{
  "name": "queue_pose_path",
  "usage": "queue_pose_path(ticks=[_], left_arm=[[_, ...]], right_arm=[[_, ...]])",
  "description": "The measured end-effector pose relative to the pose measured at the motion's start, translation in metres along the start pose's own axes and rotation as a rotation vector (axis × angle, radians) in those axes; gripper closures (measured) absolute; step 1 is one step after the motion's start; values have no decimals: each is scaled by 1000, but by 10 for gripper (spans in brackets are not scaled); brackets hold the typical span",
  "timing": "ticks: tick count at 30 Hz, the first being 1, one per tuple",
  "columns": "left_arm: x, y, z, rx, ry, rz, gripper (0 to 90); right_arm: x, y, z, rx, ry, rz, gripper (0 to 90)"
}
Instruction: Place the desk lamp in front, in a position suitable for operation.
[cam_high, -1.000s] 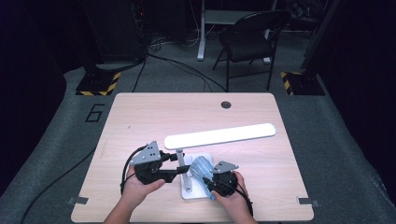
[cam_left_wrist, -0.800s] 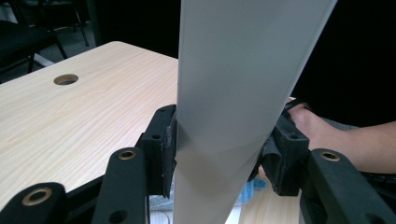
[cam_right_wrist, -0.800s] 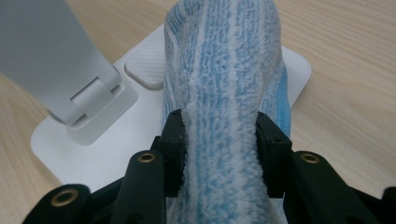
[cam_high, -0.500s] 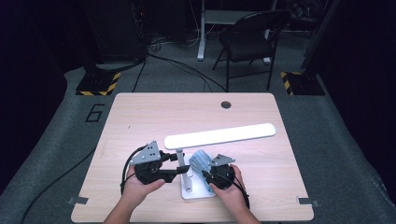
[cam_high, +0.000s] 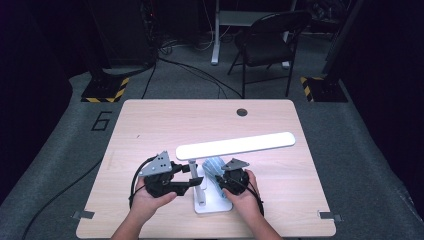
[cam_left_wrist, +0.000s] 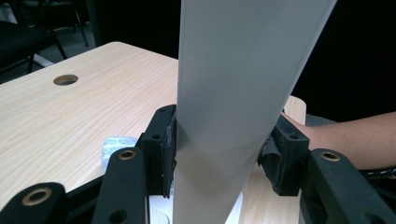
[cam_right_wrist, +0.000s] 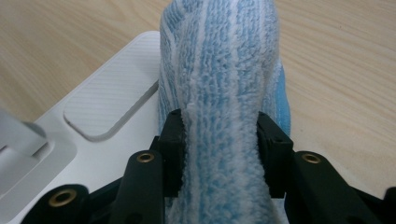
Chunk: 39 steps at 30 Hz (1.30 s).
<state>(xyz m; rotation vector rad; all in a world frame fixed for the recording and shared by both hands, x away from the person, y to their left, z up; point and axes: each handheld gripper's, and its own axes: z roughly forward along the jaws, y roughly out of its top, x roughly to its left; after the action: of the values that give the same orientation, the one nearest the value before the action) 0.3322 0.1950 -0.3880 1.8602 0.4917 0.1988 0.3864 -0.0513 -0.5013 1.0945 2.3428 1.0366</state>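
A white desk lamp stands near the table's front edge, with a long bar head (cam_high: 235, 146) over a flat white base (cam_high: 212, 205). My left gripper (cam_high: 196, 181) comes in from the left. In the left gripper view its jaws (cam_left_wrist: 219, 158) are shut on the lamp's flat grey-white post (cam_left_wrist: 233, 93). My right gripper (cam_high: 222, 181) is shut on a folded blue-and-white cloth (cam_high: 212, 166). In the right gripper view the cloth (cam_right_wrist: 219, 70) bulges between the pads of the right gripper (cam_right_wrist: 219, 149) and lies over the ribbed base (cam_right_wrist: 107, 102).
A round cable hole (cam_high: 242, 112) sits near the table's far edge. A dark chair (cam_high: 270, 35) stands on the floor beyond the table. Bare wood table (cam_high: 150, 125) stretches left, right and behind the lamp.
My right gripper has slid the cloth a little away from the person and leftward across the lamp base. The left gripper and the lamp have stayed put.
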Motion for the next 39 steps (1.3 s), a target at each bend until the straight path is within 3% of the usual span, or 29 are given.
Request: queue_pose_path(ticks=[9,11,22,29,32,39], left_arm=[[0,0,0,1,0,3,512],[0,0,0,-2,-1,0,512],[1,0,0,0,-8,3,512],[1,0,0,-3,-6,3,512],[1,0,0,-4,-9,-3,512],[1,0,0,-2,-6,3,512]], right_arm=[[-7,11,12,6,-27,8,609],[-10,14,14,5,-30,-9,609],[-15,23,24,12,-54,32,606],[-15,30,26,38,-70,61,606],[-9,36,25,31,-72,37,605],[-5,36,30,27,-76,52,595]])
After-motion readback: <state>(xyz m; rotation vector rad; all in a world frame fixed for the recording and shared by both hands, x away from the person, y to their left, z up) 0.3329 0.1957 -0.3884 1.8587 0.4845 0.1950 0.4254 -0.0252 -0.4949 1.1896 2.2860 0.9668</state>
